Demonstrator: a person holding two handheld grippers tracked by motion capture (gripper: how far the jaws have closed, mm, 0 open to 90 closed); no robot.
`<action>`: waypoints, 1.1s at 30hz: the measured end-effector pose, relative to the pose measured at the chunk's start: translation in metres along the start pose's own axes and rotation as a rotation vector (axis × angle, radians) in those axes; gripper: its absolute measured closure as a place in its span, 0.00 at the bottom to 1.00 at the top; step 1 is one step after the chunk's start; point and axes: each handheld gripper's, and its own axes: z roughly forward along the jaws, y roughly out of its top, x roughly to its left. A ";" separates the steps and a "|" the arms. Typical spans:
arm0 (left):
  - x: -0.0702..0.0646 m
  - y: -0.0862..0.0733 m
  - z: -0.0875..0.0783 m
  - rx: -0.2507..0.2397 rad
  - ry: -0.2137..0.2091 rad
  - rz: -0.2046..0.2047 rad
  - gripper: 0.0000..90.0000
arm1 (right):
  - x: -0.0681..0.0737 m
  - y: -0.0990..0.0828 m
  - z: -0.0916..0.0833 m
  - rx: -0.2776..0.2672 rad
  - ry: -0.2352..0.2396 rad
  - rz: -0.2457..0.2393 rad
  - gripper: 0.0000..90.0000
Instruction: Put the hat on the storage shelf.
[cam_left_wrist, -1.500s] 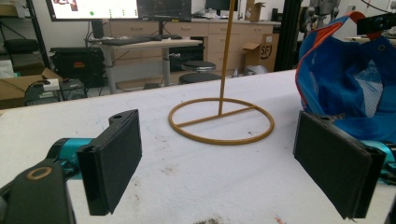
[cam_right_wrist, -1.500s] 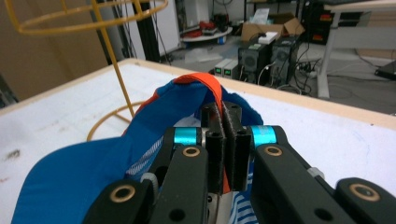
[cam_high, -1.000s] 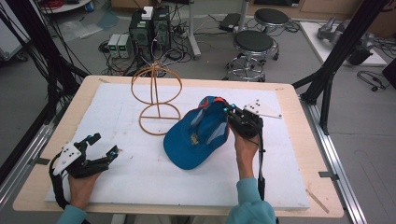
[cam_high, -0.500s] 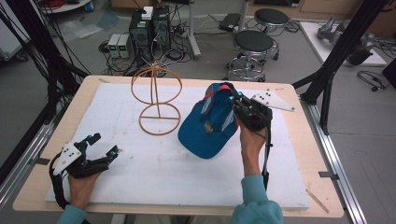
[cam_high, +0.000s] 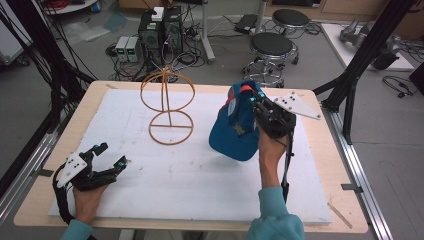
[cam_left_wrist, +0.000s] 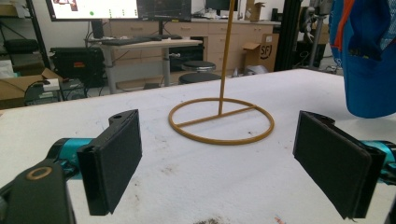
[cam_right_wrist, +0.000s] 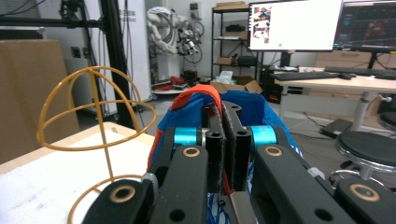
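Right tongs (cam_high: 251, 98) of mine are clamped on the blue baseball cap (cam_high: 235, 131), jaws pressed nearly together with the cap's fabric pinched between the pads. Seen along those tongs (cam_right_wrist: 227, 140) in the right gripper view, the cap (cam_right_wrist: 261, 109) has an orange-red trim running over its top edge, just behind the jaws. From the high view the cap hangs from my grip above the right part of the desk (cam_high: 330, 165), clear of the white mat (cam_high: 200, 180) that covers most of the desk top, with its brim end lowest.

My left tongs (cam_high: 111, 156) rest low over the near left corner of the mat, spread wide with nothing between them. In the left gripper view the two black pads (cam_left_wrist: 116, 163) stand far apart, and between them, farther off, I see the round base ring of the wire hat stand (cam_left_wrist: 221, 120). The cap (cam_left_wrist: 362, 60) hangs at the upper right of that view.

The stand (cam_high: 167, 107), a thin yellow-brown wire globe on a post and ring, stands upright on the mat to the left of the cap, well apart from my left tongs and near the cap without touching it.
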 end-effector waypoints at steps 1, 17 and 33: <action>0.000 0.000 0.000 0.001 0.000 0.001 0.18 | 0.001 0.000 0.000 0.001 0.005 0.007 0.98; 0.000 0.000 0.000 -0.001 -0.002 0.003 0.18 | 0.041 -0.005 0.005 0.026 0.087 0.008 0.98; 0.000 0.000 0.000 -0.002 -0.001 0.001 0.18 | 0.087 -0.012 0.011 0.081 0.240 0.015 0.96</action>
